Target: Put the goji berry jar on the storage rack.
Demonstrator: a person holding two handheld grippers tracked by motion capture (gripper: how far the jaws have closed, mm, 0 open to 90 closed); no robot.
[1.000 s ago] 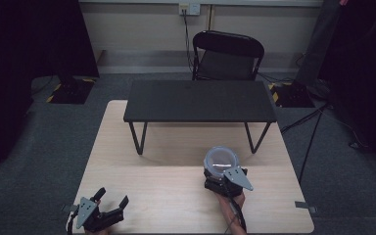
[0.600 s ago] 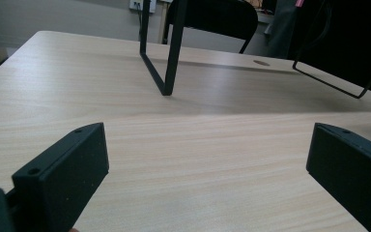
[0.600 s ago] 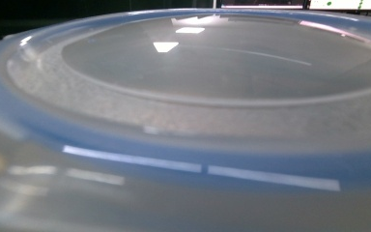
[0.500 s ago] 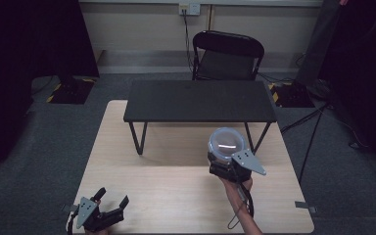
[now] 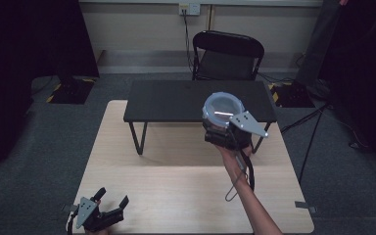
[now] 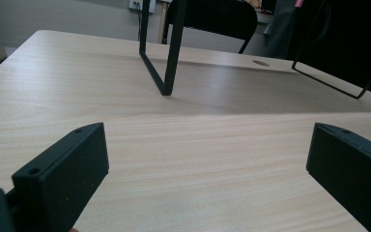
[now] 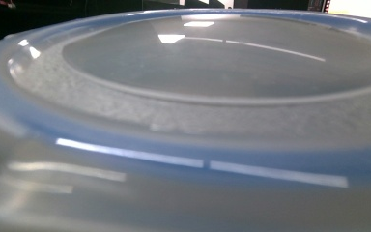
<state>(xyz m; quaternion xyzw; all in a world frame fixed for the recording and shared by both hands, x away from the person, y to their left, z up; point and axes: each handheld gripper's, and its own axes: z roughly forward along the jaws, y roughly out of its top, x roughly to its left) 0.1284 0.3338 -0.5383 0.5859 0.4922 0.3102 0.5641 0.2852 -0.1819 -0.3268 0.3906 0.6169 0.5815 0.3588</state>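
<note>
Plastic tub (image 5: 223, 111) sits pinched in the right gripper (image 5: 223, 135), over the black table's (image 5: 176, 100) near edge; left gripper (image 5: 108, 206) rests spread.

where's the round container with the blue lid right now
In the high view the container is held up by the right gripper, over the front right edge of the black bench, right of centre.

The left hand-held gripper (image 5: 111, 208) is black, with two blocky matte jaws, small round holes in their top faces, and a grey three-cornered plate on top. The right hand-held gripper (image 5: 223, 137) is likewise black, grey-plated, trailing a thin dark looping cable (image 5: 240, 183).
</note>
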